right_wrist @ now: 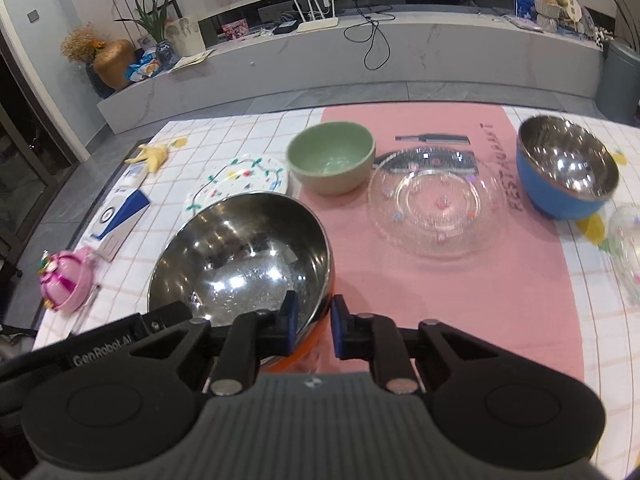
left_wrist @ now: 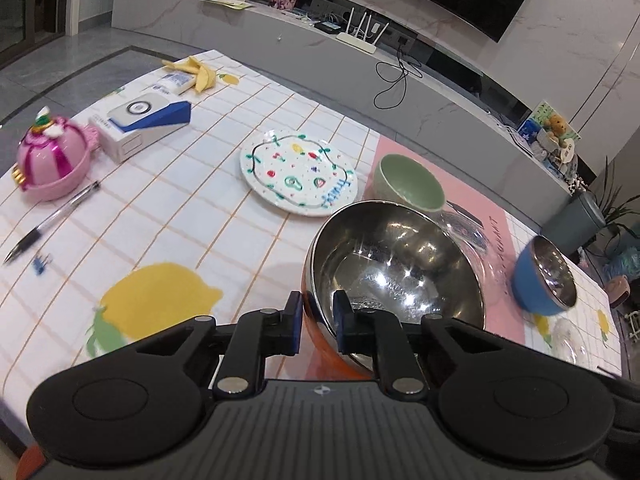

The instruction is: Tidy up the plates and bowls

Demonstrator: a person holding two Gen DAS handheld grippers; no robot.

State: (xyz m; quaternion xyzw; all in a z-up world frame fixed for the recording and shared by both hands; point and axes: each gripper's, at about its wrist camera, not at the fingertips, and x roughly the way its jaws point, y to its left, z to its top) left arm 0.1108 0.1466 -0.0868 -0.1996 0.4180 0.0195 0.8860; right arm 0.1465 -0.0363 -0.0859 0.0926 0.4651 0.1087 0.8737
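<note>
Both grippers are shut on the rim of one steel bowl with an orange outside (left_wrist: 394,268), held above the table. My left gripper (left_wrist: 318,320) pinches its near left rim. My right gripper (right_wrist: 312,322) pinches the right rim of the same bowl (right_wrist: 244,256). A painted white plate (left_wrist: 298,172) lies beyond it, also in the right wrist view (right_wrist: 240,180). A green bowl (right_wrist: 330,156) stands on the pink mat (right_wrist: 440,300), with a clear glass plate (right_wrist: 434,210) and a blue steel bowl (right_wrist: 566,164) to its right.
A pink lidded dish (left_wrist: 52,160), a white and blue box (left_wrist: 140,126), a pen (left_wrist: 52,218) and a banana peel (left_wrist: 196,72) lie on the left of the tablecloth. A clear glass (right_wrist: 628,248) stands at the right edge. A knife (right_wrist: 432,139) lies behind the glass plate.
</note>
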